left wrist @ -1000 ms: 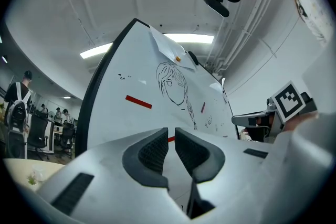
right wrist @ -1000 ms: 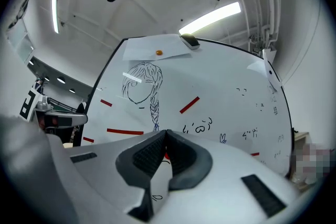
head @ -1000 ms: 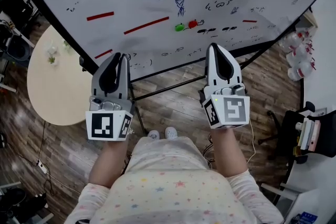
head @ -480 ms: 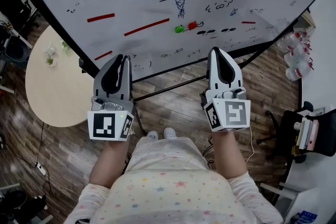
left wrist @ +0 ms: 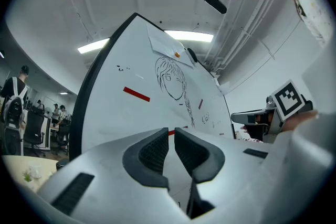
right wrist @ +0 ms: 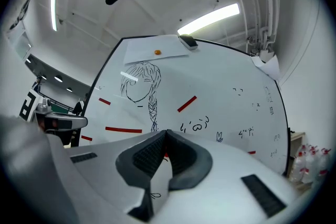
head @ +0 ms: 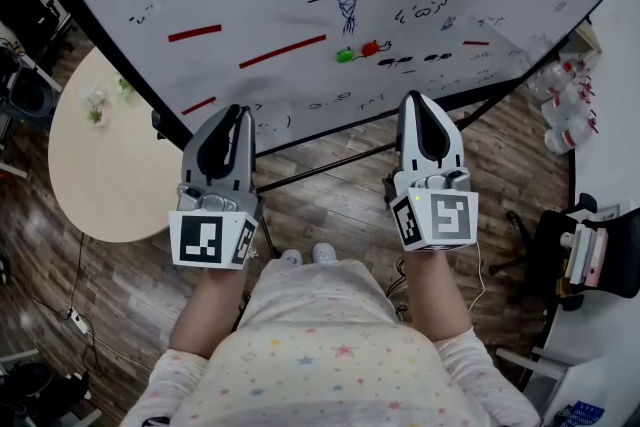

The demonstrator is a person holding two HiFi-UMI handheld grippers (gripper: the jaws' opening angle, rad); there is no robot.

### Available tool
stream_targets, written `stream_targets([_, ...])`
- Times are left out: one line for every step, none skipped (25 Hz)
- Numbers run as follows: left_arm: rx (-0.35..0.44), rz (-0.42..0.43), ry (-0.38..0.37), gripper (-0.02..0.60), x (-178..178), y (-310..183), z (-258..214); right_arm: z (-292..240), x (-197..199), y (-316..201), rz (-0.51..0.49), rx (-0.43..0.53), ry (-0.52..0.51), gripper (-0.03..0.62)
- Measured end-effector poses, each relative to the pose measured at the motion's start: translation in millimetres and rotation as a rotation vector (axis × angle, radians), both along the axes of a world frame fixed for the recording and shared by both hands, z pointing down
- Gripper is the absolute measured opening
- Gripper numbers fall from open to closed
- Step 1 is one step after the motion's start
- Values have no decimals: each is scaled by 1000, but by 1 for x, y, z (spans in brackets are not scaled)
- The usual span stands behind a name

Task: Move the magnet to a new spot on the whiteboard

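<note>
The whiteboard (head: 300, 5) leans ahead of me, with a blue drawing of a girl's head on it. A small green magnet (head: 344, 56) and a small red magnet (head: 370, 48) sit side by side below the drawn braid. Several red magnetic strips (head: 282, 51) are spread over the board. An orange magnet (right wrist: 157, 52) pins a paper near the top. My left gripper (head: 238, 110) and right gripper (head: 418, 98) are both shut and empty. They are held side by side below the board's lower edge, apart from it and pointing at it.
A round beige table (head: 100, 165) stands at the left, partly under the board. The board's black stand bars (head: 330, 160) cross the wooden floor just beyond the grippers. White bottles (head: 570, 105) and a loaded chair (head: 590, 255) are at the right.
</note>
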State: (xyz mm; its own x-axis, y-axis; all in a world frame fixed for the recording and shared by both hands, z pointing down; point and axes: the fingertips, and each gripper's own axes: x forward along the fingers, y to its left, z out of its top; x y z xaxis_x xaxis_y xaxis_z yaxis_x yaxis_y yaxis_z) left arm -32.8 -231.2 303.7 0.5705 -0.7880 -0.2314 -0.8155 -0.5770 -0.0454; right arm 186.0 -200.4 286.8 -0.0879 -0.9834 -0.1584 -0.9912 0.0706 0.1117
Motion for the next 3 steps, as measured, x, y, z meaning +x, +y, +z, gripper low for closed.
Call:
stream_targets([0,1,-1,43,0,0,0,0,0,0,2,0,-2,0])
stream_targets([1,2,-1,43,0,0,0,-1,-1,0,4,1,-3,0])
stream_targets([1,4,-2,43,-1,0,0,-1,-1,0,6,3,-4,0])
